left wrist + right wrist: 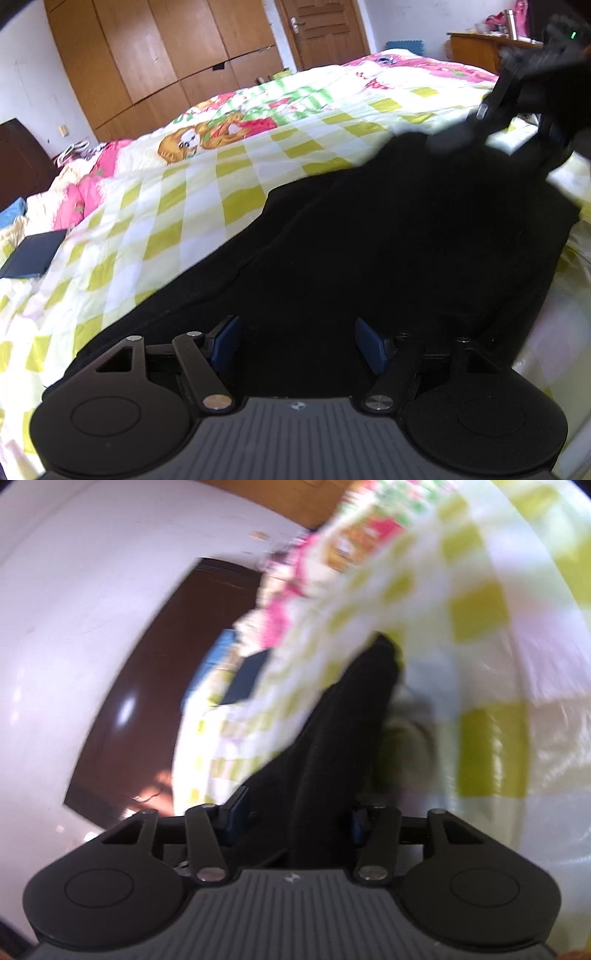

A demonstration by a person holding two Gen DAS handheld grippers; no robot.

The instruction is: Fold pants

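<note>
Left wrist view: the black pants (388,240) lie spread on a bed covered by a quilt (177,206) checked in yellow-green and white, with a cartoon print and pink patches farther up. The left hand-held gripper (297,345) hangs low over the near part of the cloth, its two blue pads (227,341) standing wide apart. Black fabric fills the gap between them, but neither pad presses on it. At the upper right the right hand-held gripper (491,122) shows blurred at the far end of the pants, where the cloth rises toward it. A dark flat book-like thing (31,254) lies on the quilt at the left edge. Behind the bed stand a wooden wardrobe (155,55), a wooden door (325,33) and a cluttered desk (480,48).

Right wrist view: the picture is tilted and smeared by motion. The right hand-held gripper (295,821) has a thick fold of the black pants (347,716) running between its pads and away over the checked quilt (480,646). The jaws stand about half open around the bunched cloth; they seem to pinch it, though the blur makes the contact hard to judge. A dark brown headboard (140,701) stands against a white wall (74,572) on the left.
</note>
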